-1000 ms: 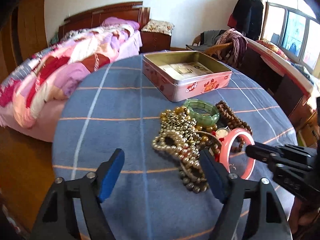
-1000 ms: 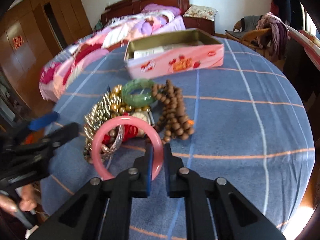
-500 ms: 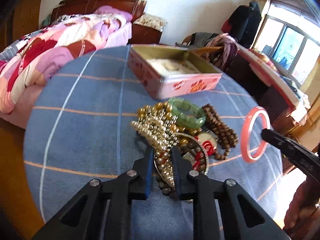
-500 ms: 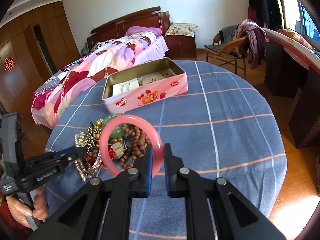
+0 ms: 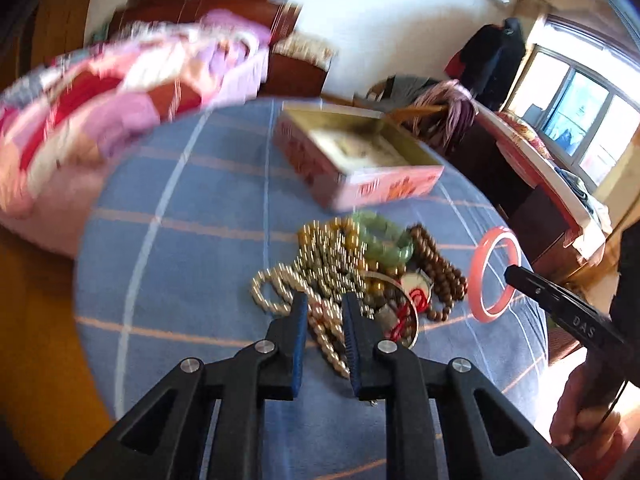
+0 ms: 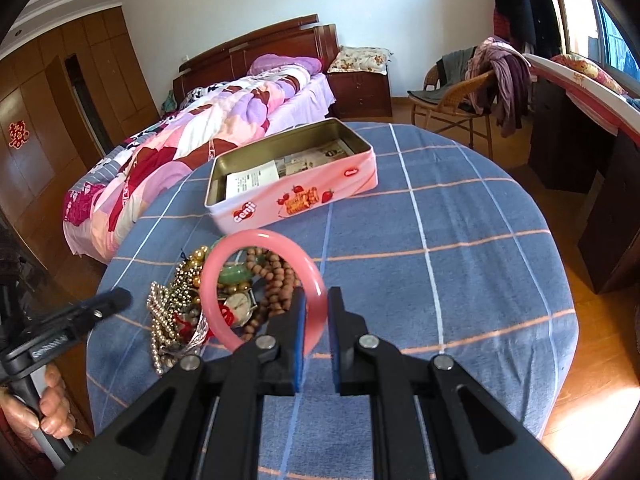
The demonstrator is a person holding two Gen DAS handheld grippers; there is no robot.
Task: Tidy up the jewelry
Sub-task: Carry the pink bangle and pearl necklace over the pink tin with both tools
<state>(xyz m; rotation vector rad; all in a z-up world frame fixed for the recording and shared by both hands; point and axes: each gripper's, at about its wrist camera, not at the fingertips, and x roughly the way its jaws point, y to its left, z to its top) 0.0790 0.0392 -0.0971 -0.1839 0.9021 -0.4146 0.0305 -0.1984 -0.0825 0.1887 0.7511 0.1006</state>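
Note:
A heap of jewelry (image 5: 352,276) lies on the blue checked tablecloth (image 5: 192,240): pearl and gold bead strands, a green bangle (image 5: 384,236), brown wooden beads (image 5: 440,272) and a watch (image 6: 238,304). My left gripper (image 5: 324,312) is shut on a pearl bead strand (image 5: 326,336) at the heap's near edge. My right gripper (image 6: 316,316) is shut on a pink bangle (image 6: 260,288), held in the air above the table; the bangle also shows in the left wrist view (image 5: 494,274). An open pink tin (image 6: 292,184) with papers inside stands behind the heap.
A bed with a patchwork quilt (image 6: 200,128) stands beyond the table's far left. A wicker chair with clothes (image 6: 480,84) and a dark desk (image 6: 580,128) stand at the right. The table's round edge drops to a wooden floor (image 6: 600,360).
My left gripper went from wide open to shut on the pearl strand and is moving, blurring its view. My right gripper lifted the pink bangle up off the heap.

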